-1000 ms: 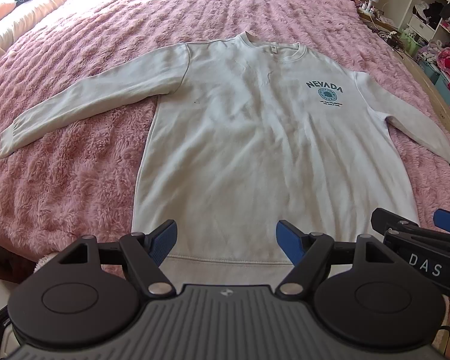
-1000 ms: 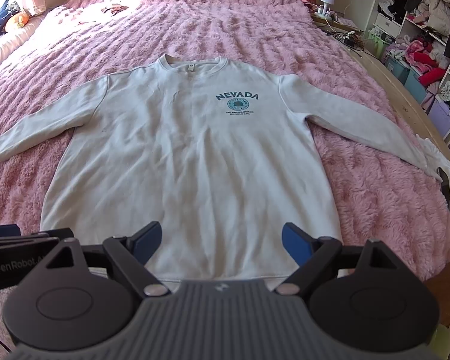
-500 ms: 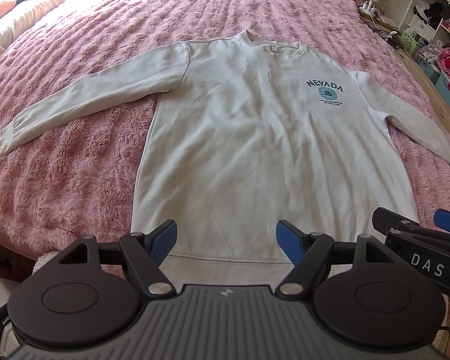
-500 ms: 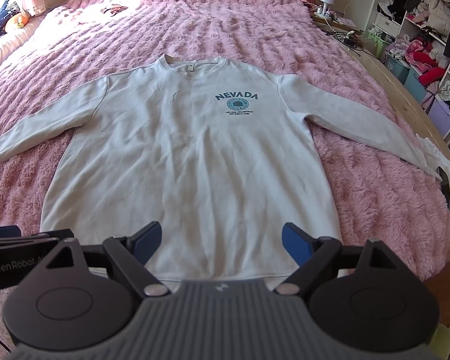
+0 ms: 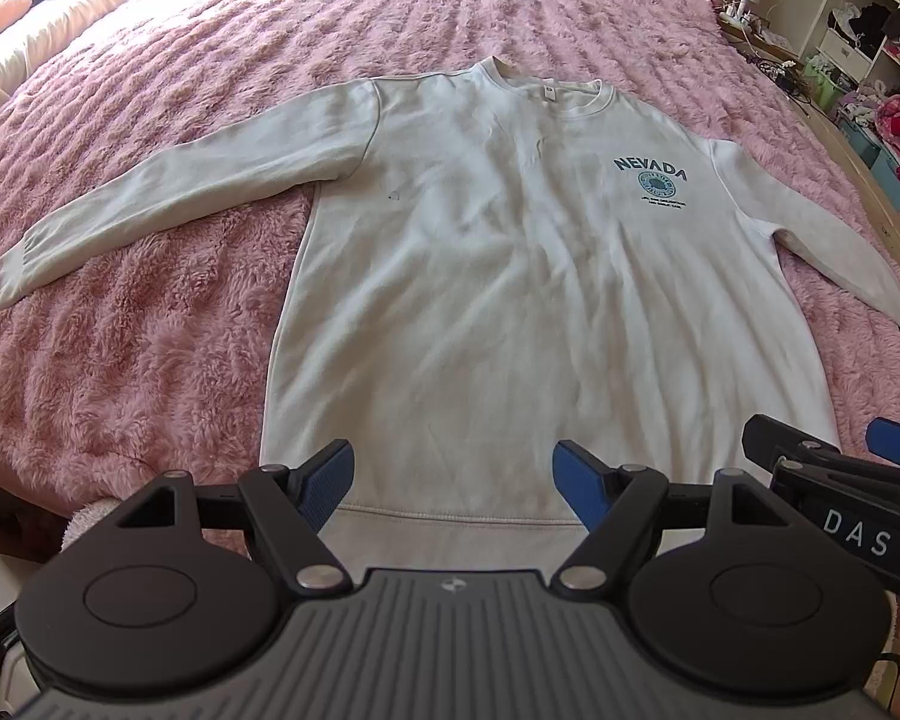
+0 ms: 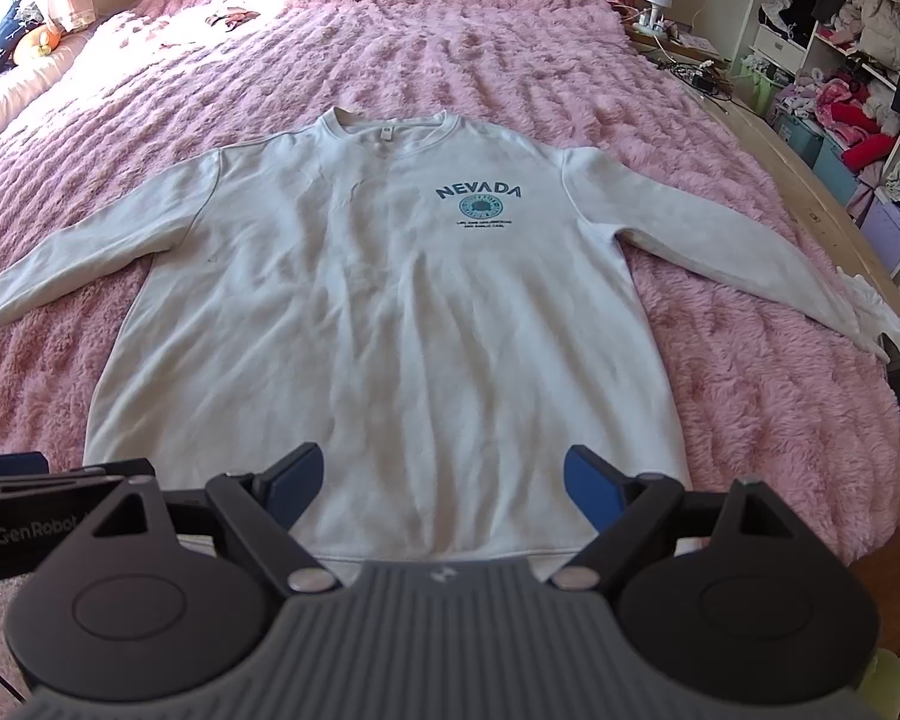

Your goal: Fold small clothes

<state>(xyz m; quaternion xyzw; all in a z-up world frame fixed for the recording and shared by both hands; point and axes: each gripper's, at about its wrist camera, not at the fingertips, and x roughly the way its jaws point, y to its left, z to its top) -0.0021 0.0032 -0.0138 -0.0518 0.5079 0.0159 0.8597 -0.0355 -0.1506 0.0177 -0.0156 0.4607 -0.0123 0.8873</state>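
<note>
We hold our left gripper (image 5: 453, 468) and right gripper (image 6: 444, 474) wide apart, holding nothing, above the near hem of the white sweatshirt (image 5: 510, 276). It lies flat on the pink bed cover (image 5: 150, 330), so we think no fold is made yet. Next we should probably grab a sleeve and bring it in.

The sweatshirt (image 5: 510, 312) is matt, softly creased white cloth; the bedspread (image 5: 138, 360) is shaggy pink plush; the left gripper (image 5: 453, 471) is matt black plastic with ribbed blue pads (image 5: 330, 480)

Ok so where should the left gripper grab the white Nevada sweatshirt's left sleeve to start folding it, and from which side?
Probably at the cuff of the outstretched sleeve. The white sweatshirt lies flat, face up, on the fluffy pink bedspread, sleeves spread. The cuff's free end points outward, so bring the open left gripper in from the outer left, fingers pinching its edge.
</note>
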